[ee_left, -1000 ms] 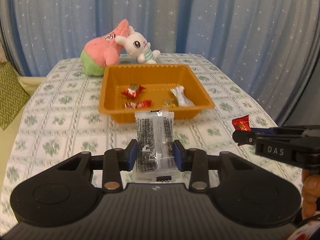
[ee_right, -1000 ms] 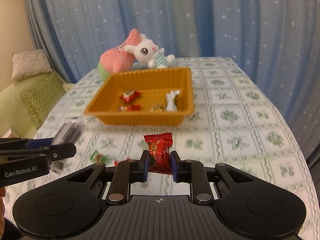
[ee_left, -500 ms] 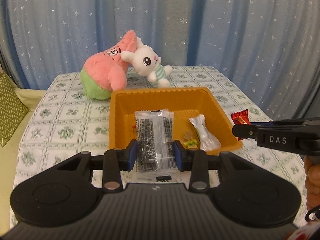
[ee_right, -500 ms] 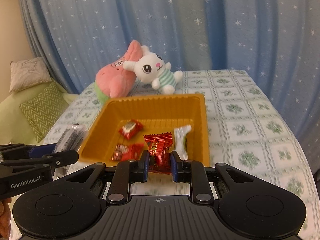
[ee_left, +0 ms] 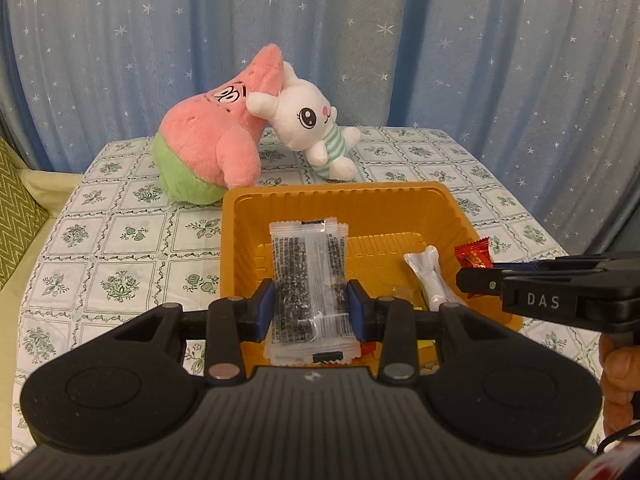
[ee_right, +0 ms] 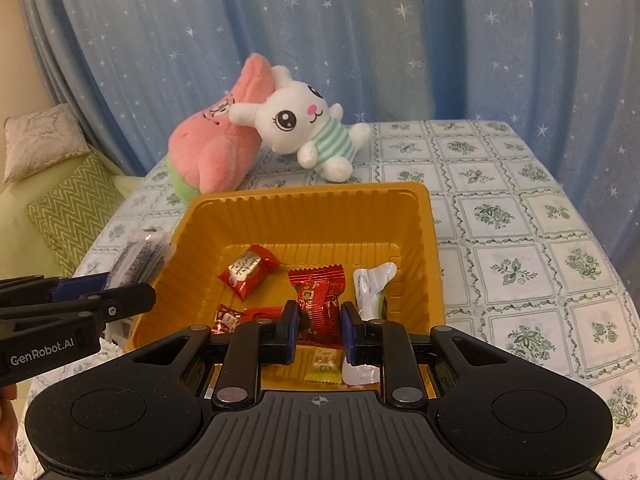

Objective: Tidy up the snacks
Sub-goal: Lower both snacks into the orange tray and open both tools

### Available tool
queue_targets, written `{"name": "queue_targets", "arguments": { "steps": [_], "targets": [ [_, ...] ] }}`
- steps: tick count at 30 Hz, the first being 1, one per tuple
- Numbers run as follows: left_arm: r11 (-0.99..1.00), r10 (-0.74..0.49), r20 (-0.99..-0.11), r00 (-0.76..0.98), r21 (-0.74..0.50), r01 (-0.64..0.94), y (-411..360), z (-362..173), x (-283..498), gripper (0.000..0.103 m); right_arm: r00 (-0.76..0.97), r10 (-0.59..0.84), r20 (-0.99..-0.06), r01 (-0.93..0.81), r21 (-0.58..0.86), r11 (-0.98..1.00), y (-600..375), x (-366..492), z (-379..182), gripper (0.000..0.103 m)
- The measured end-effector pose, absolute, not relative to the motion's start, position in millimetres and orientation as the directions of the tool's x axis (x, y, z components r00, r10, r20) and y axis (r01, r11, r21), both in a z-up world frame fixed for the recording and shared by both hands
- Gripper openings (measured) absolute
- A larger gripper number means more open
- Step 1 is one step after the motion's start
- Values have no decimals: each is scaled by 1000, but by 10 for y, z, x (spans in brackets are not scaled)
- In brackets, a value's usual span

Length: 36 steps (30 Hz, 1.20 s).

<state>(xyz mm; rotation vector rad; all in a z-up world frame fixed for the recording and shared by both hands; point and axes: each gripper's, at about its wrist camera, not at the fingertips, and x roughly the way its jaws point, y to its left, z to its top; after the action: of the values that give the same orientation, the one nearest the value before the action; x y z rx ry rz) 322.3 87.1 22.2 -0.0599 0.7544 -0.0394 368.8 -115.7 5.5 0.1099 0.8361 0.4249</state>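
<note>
Both grippers advanced over orange tray; left gripper pinches clear packet, right gripper red candy (plush toys behind).

tray front hidden, yellow candy half-hidden

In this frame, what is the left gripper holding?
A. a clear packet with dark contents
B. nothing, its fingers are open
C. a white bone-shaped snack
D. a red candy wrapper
A: in the left wrist view the left gripper is shut on the clear packet with dark contents, above the orange tray; the red candy sits in the right gripper.
</note>
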Motion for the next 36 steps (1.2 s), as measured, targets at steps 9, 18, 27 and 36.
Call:
{"name": "queue_targets", "arguments": {
  "steps": [9,18,27,36],
  "targets": [
    [993,-90,-684,724,-121,9,936,104,3357,40,584,413,-698,-306,283,909,-1146,3795,11,23],
    [994,-49,-680,732,-105,-31,1073,119,3209,44,580,416,-700,-301,290,908,-1180,3778,7,23],
    [992,-46,-667,744,-118,-44,1123,180,3090,45,577,441,-687,-317,310,896,-1099,3794,57,23],
    [991,-31,-668,743,-115,-62,1086,144,2849,50,587,470,-659,-289,372,882,-1302,3717,82,54]
  ]
}}
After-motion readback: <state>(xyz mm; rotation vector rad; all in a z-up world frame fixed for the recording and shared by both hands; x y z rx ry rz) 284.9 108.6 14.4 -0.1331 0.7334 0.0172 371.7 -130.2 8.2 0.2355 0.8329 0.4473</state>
